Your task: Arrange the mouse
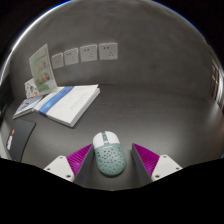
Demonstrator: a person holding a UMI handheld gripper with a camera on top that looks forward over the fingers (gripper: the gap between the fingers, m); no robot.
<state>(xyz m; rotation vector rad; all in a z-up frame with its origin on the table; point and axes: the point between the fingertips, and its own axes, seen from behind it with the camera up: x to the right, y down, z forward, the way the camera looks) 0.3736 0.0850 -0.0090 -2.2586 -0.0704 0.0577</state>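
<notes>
A pale green mouse [108, 155] with a perforated shell and white front buttons lies on the grey table [150, 100], between my fingers. My gripper [112, 160] has magenta pads; the left pad [80, 158] and the right pad [145, 156] stand on either side of the mouse. A narrow gap shows on each side, so the fingers are open about it. The mouse rests on the table with its buttons pointing away from me.
A white book with a blue edge [65, 103] lies beyond the fingers to the left, with a dark flat object [20, 135] beside it. A card with pictures [40, 70] leans at the back left. Wall sockets [90, 52] line the far wall.
</notes>
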